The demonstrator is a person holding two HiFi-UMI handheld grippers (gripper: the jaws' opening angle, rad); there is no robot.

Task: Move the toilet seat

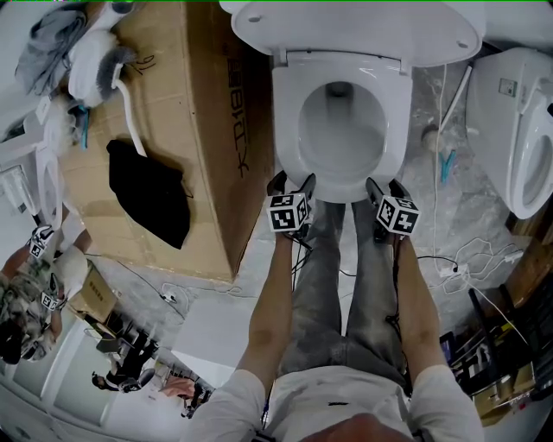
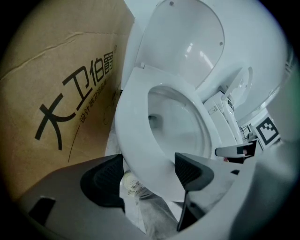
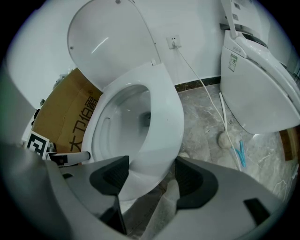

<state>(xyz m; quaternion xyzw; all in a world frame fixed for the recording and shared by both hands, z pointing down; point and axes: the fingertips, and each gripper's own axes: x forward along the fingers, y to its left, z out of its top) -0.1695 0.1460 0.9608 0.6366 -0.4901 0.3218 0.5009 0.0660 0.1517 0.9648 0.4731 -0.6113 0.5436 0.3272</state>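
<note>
The toilet seat lies flat on the bowl, at 12 o'clock from the person's legs. The lid stands raised behind it, at the seat's 12 o'clock.

The left claw is at about 7 o'clock on the seat ring and the right claw at about 5 o'clock. Both point steeply down at the front rim.

In the left gripper view, the jaws of the left claw stand wide apart and the front rim of the seat passes between them. The pad at 3 o'clock lies along the rim. The pad at 9 o'clock meets the rim only near its tip, and below that a piece of floor and trouser cloth shows in the gap. The claw is therefore around the seat but does not clamp it.

The right gripper view shows the same in mirror. The jaws are wide with the seat between them, the pad at 9 o'clock lies against the rim, and the pad at 3 o'clock is close to it only at the tip, with cloth visible in the gap.

A big cardboard box lies at 9 o'clock of the toilet, just beside it, and a black cloth lies on the box. A second toilet stands at 3 o'clock, apart from the first. On the marble floor between them lie white cables.
</note>
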